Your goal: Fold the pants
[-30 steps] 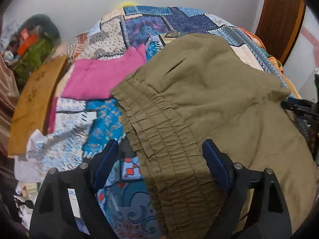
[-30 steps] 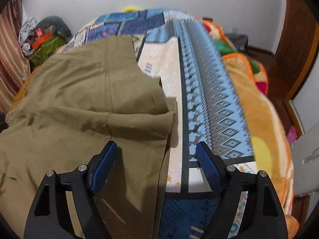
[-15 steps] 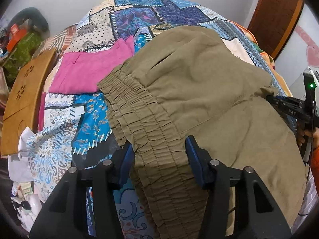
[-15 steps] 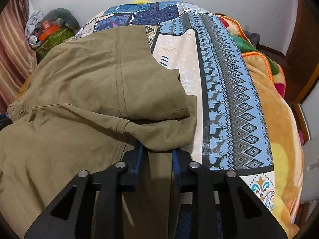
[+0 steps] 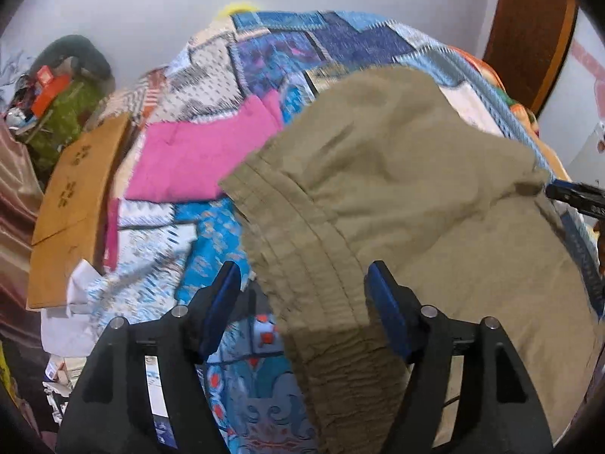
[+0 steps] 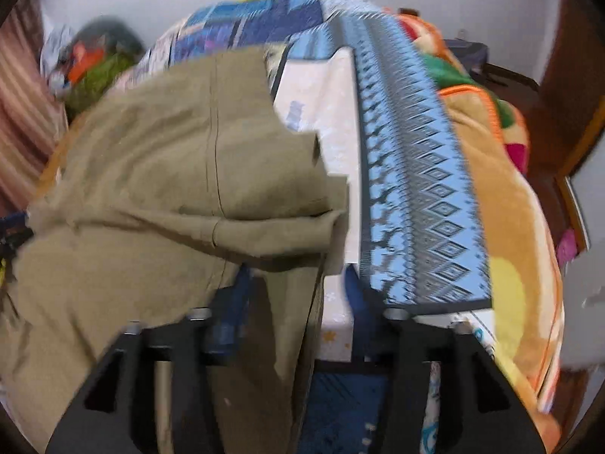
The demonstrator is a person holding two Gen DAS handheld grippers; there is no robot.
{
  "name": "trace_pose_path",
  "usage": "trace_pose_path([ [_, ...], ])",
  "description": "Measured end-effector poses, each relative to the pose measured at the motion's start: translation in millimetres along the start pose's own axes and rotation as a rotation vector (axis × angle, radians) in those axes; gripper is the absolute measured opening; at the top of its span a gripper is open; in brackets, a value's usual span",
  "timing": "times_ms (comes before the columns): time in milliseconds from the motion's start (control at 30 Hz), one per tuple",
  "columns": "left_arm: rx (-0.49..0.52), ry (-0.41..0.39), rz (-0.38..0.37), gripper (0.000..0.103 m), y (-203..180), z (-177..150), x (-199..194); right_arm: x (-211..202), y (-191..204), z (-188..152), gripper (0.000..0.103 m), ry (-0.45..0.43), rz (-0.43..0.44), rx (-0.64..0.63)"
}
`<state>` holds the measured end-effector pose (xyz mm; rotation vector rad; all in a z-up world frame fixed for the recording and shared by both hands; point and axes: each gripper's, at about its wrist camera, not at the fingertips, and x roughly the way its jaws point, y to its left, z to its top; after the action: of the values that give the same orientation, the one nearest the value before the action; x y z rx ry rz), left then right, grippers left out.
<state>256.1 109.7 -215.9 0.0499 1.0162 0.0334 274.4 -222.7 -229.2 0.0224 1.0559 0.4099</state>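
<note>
Olive-green pants (image 5: 408, 196) lie on a bed, folded over on themselves, with the elastic ruffled waistband (image 5: 310, 265) toward my left gripper. My left gripper (image 5: 304, 295) is open, its blue-padded fingers either side of the waistband. In the right wrist view the pants (image 6: 170, 174) fill the left half, folded at the leg end. My right gripper (image 6: 295, 291) is open, with a fold of the pants fabric draped between its fingers. The tip of the right gripper shows at the right edge of the left wrist view (image 5: 578, 196).
A patchwork bedspread (image 5: 287, 49) covers the bed. A pink garment (image 5: 196, 159) lies left of the pants. A wooden board (image 5: 72, 204) and a pile of clutter (image 5: 60, 98) stand at the left. An orange blanket (image 6: 506, 204) lies along the bed's right side.
Both grippers closed on the pants half a second ago and have since opened. The left one let go of the waistband, the right one of the leg fold. The views are blurred by motion.
</note>
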Motion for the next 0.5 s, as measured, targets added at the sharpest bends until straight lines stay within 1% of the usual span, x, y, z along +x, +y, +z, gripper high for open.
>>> trace_pose_path([
  [33, -0.013, -0.008, -0.007, 0.072, 3, 3, -3, -6, 0, -1, 0.058, -0.030, 0.010, 0.013],
  [100, -0.041, -0.020, -0.025, 0.077, 11, 9, -6, -18, -1, 2, 0.062, -0.066, 0.011, 0.030],
  [233, -0.072, -0.023, -0.043, 0.079, 17, 23, 2, -23, -5, 17, 0.062, -0.107, 0.011, 0.047],
  [367, -0.082, 0.063, -0.054, 0.080, 12, 30, 34, -3, -3, 42, 0.064, -0.106, -0.005, 0.052],
  [500, -0.094, 0.122, -0.090, 0.080, 9, 28, 57, 19, 1, 45, 0.064, -0.056, 0.011, 0.036],
])
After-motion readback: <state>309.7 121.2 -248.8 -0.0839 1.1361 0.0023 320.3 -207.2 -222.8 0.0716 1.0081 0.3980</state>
